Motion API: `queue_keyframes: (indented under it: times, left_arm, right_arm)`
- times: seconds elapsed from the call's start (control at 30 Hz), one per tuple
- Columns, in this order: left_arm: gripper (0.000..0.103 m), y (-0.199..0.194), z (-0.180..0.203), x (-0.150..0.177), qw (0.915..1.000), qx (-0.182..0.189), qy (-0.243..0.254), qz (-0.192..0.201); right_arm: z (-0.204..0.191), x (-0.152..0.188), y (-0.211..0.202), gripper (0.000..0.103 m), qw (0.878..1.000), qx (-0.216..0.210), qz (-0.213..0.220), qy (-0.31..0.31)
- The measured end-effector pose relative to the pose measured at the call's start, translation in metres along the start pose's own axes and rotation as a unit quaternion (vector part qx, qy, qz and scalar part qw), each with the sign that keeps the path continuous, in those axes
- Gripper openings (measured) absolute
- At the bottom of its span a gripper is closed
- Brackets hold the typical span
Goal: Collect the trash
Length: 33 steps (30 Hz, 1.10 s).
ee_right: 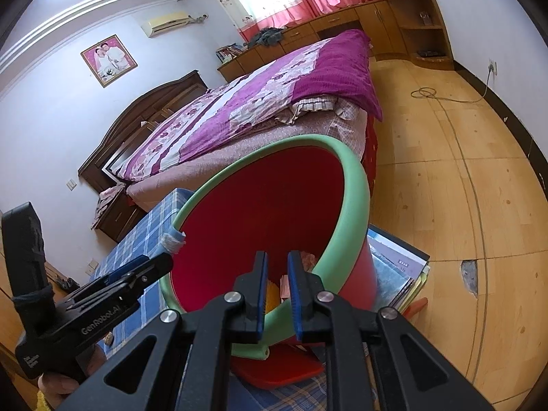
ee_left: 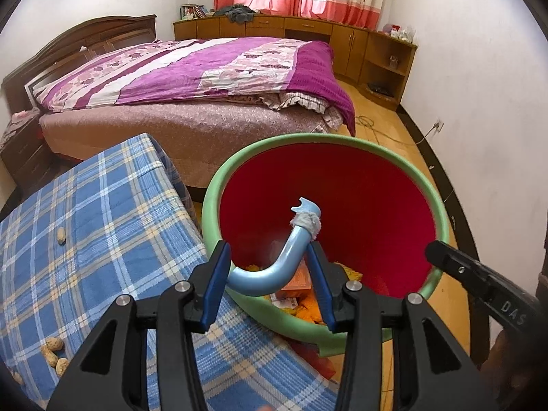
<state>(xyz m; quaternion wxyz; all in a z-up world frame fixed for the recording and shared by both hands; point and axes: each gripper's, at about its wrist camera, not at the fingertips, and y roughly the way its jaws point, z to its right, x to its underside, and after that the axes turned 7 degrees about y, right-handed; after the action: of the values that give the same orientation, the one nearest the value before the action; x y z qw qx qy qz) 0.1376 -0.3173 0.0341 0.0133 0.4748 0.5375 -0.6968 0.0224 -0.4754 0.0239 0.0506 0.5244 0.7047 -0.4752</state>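
Plainly, these points were noted:

Bucket: a red bucket (ee_left: 342, 212) with a green rim (ee_right: 356, 188) was seen tilted, mouth toward both cameras, leaning at the edge of the plaid-covered counter (ee_left: 102, 239).

Handle: a pale blue curved handle (ee_left: 274, 267), wrapped with frayed tape near its hooked end, was arched over the near rim.

Left gripper: the left gripper (ee_left: 270, 274) was held at middling width, its blue pads set on either side of the handle; a firm pinch could not be confirmed.

Right gripper: the right gripper (ee_right: 277, 291) was nearly closed, with the near green rim between its pads; firm contact could not be told.

Contents: orange scraps and a small carton (ee_left: 298, 281) were seen at the bottom.

Loose trash: peanut shells (ee_left: 54, 352) were left on the counter.

Handling: the bucket was judged light, stiff and smooth; the taped handle section or the thick rim was judged the surest hold.
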Motion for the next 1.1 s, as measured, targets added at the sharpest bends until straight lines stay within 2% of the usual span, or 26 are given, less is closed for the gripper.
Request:
queue_keyframes:
  times: [0.17,0.47,0.57,0.63,0.73,0.9,1.1]
  left_arm:
    - [0.060,0.001,0.001,0.001,1.0000,-0.003,0.005,0.006]
    - [0.060,-0.012,-0.008,0.008,0.9999,0.002,-0.011,0.006]
    - [0.060,-0.021,-0.014,0.013,0.9998,0.002,-0.019,0.006]
    - [0.060,-0.026,-0.017,0.016,0.9997,-0.001,-0.024,0.006]
    - [0.060,-0.038,-0.026,0.022,0.9992,-0.003,-0.039,0.005]
    - [0.060,-0.061,-0.041,0.036,0.9981,-0.015,-0.060,0.007]
    - [0.060,-0.088,-0.058,0.054,0.9963,-0.037,-0.077,0.012]
  right_arm:
    - [0.001,0.000,-0.002,0.016,1.000,-0.004,-0.001,0.004]
    - [-0.007,0.004,-0.007,0.025,1.000,-0.011,-0.002,-0.002]
    - [-0.014,0.008,-0.011,0.033,1.000,-0.017,-0.005,-0.006]
    - [-0.018,0.010,-0.013,0.045,1.000,-0.020,-0.007,-0.009]
    - [-0.026,0.015,-0.018,0.056,1.000,-0.026,-0.009,-0.012]
    - [-0.040,0.023,-0.023,0.069,0.999,-0.037,-0.015,-0.016]
    - [-0.061,0.038,-0.030,0.076,0.998,-0.048,-0.023,-0.031]
